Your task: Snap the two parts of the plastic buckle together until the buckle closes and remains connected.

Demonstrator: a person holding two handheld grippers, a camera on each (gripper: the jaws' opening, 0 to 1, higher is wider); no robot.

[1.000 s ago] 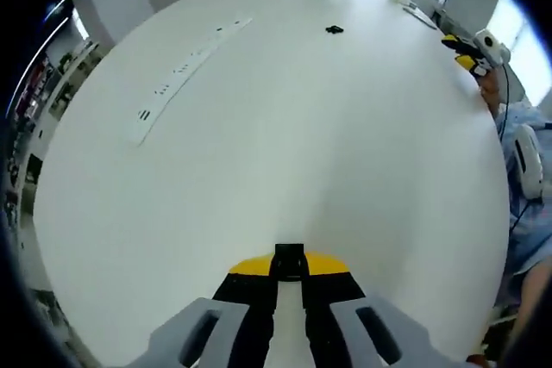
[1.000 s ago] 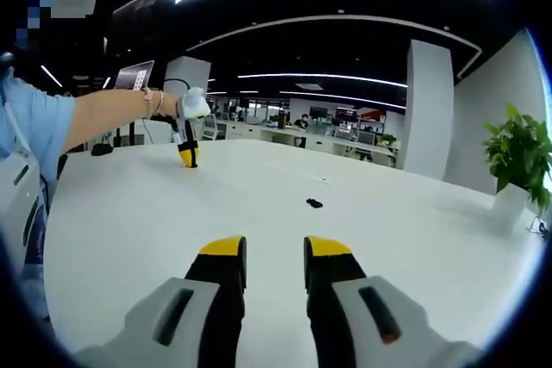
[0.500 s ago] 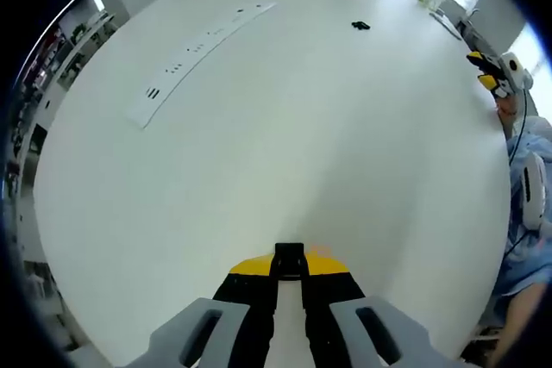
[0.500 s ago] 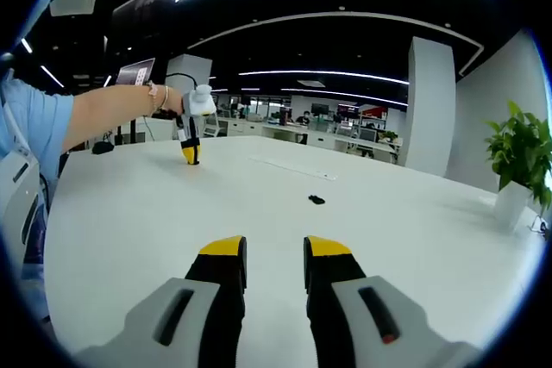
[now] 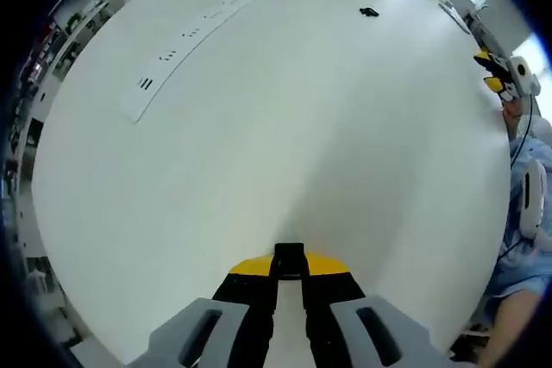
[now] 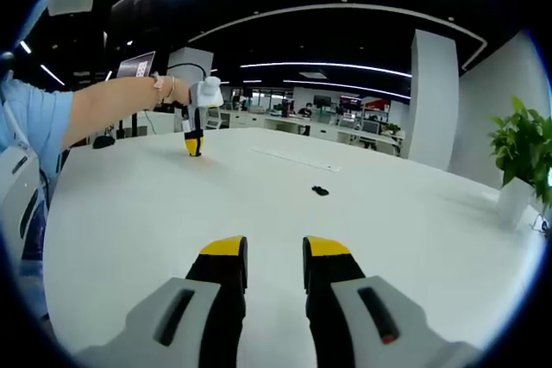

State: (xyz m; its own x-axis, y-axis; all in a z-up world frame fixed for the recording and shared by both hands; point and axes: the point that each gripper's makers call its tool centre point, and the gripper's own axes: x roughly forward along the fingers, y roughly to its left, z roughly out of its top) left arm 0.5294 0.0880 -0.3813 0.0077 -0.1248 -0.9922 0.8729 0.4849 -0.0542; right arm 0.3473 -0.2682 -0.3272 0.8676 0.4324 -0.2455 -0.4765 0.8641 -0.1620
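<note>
The buckle lies on the white table, a small dark thing well beyond both grippers; whether its two parts are joined cannot be told at this size. The right gripper hovers low over the table with its jaws a little apart, holding nothing. The left gripper has its jaws close together around a small black piece at the tips, far from the buckle. This looks like the approach step; next, both grippers must close in on the buckle.
</note>
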